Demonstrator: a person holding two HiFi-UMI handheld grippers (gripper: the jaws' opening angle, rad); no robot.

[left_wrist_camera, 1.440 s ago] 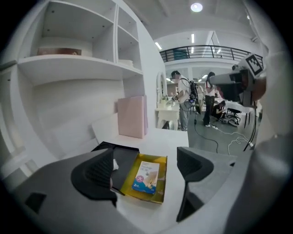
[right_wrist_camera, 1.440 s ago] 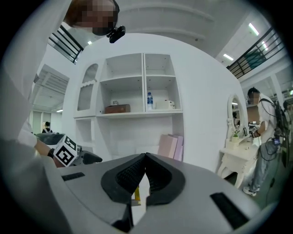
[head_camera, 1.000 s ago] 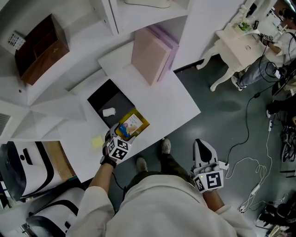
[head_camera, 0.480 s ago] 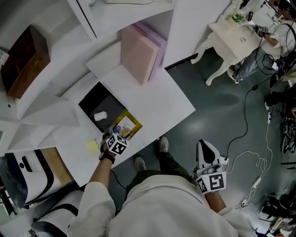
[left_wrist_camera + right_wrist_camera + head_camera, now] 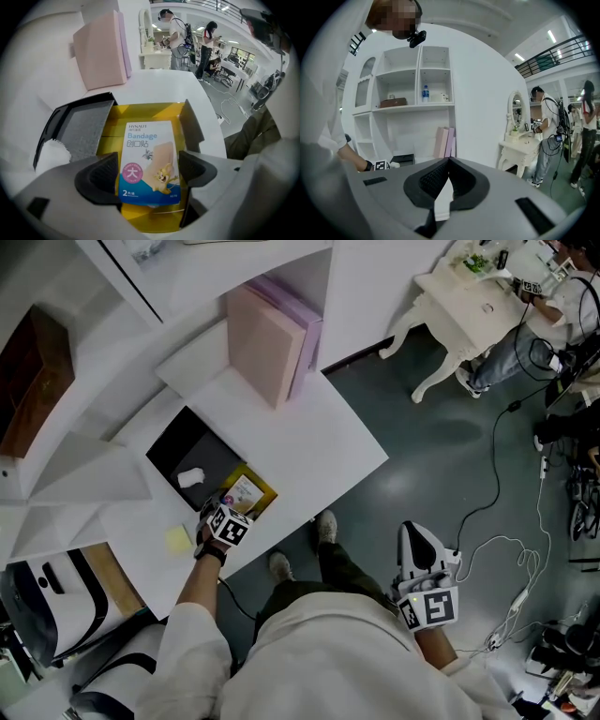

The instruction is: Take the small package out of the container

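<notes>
Grey jaws of the left gripper (image 5: 149, 174) are spread wide, one on either side of the small package (image 5: 147, 145). It lies flat, face up, in the yellow container (image 5: 140, 111), long axis running straight away from the gripper, title end farthest. Black tray (image 5: 84, 126) is just beside it on the white table (image 5: 164, 84). Right gripper (image 5: 446, 165) is well apart, jaws pressed together.

Just ahead-left of the left gripper (image 5: 226, 513), black tray (image 5: 183, 442) holding a white wad (image 5: 190, 478); farther ahead, upright pink boxes (image 5: 262, 348); beside it on the left, yellow note (image 5: 178, 539); far beyond, white dressing table (image 5: 464, 301).
</notes>
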